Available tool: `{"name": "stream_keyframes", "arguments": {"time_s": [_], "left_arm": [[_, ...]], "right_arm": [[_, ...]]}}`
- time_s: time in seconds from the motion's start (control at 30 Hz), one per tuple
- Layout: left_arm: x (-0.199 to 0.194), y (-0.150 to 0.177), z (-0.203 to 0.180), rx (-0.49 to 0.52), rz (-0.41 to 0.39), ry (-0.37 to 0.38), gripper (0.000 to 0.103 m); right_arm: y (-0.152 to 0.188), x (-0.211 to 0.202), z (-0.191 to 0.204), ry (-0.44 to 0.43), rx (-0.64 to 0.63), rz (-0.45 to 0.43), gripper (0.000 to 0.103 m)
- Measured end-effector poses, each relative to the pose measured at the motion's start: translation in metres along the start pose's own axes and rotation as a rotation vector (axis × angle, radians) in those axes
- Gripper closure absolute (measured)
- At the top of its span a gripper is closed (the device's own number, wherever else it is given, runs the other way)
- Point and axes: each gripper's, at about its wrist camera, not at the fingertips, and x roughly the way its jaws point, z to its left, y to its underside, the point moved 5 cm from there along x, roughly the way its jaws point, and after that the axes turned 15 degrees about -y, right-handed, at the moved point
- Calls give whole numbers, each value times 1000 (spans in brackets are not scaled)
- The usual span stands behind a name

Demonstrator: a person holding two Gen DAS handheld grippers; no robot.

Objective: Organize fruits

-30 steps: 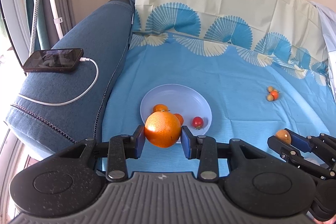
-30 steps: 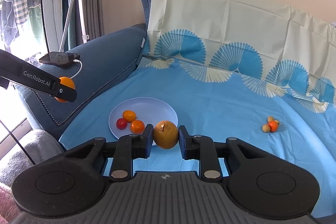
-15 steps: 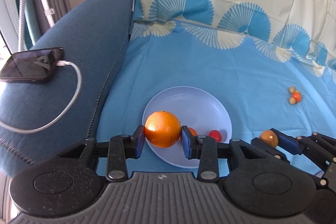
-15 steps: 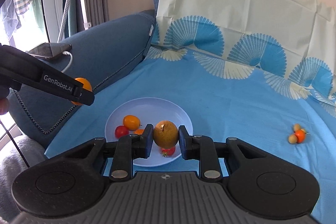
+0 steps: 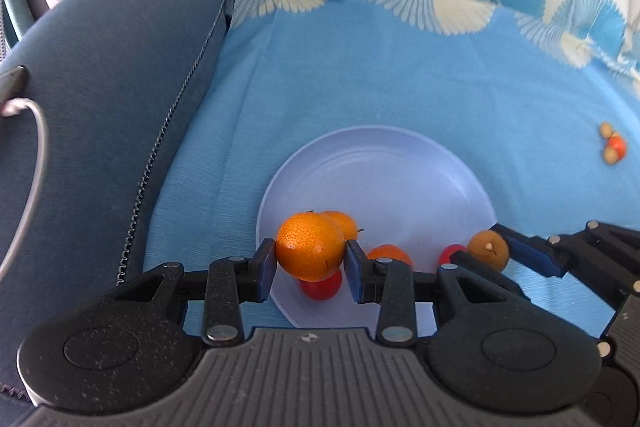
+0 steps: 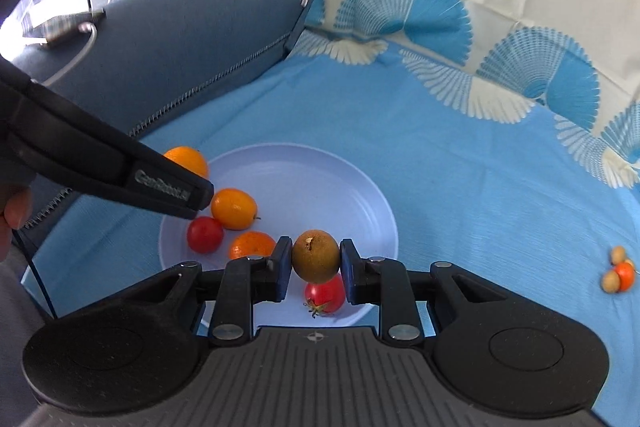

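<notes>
Phone [image 5: 12, 81] cut off at edge

Black, speckled left gripper [image 5: 311, 267] and right gripper [image 6: 312, 269], blue pads [image 5: 267, 269], silver screws, ribbed grey housing, white lettering.

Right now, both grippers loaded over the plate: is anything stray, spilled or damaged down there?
One thing: a small cluster of fruit, an orange-red piece with tan ones, lies on the blue cloth far to the right of the plate, apart from the rest. Nothing looks spilled or damaged.
</notes>
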Motion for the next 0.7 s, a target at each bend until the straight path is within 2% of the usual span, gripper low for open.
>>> {"name": "stream_keyframes", "arguments": {"time_s": [0.1, 0.13, 0.17, 0.2, 0.23, 0.27, 0.33, 0.43, 0.57, 0.7], "left_arm": [[12, 0, -4, 29, 11, -5, 62], [13, 0, -5, 35, 11, -6, 54], [13, -1, -4, 39, 9, -9, 28], [11, -2, -2, 34, 3, -13, 13], [7, -3, 2, 15, -16, -22, 0], [-1, -3, 6, -13, -49, -28, 0], [-15, -2, 12, -17, -74, -20, 0], [-38, 8, 21, -37, -79, -48, 0], [-75, 35, 30, -58, -81, -75, 0], [-108, 65, 32, -76, -67, -85, 0]], "right_arm": [[1, 12, -1, 4, -18, 19, 76], [1, 16, -1, -1, -23, 29, 76], [1, 18, -1, -9, -24, 35, 74], [1, 18, -1, -14, -24, 36, 71], [0, 17, -1, -14, -24, 35, 58], [-1, 14, -1, -9, -23, 26, 46], [-3, 2, 1, -1, -18, 1, 35], [0, -22, 3, 11, 18, -9, 22], [13, -65, 18, 16, 78, -29, 12], [29, -106, 40, 63, 83, -89, 4]]}}
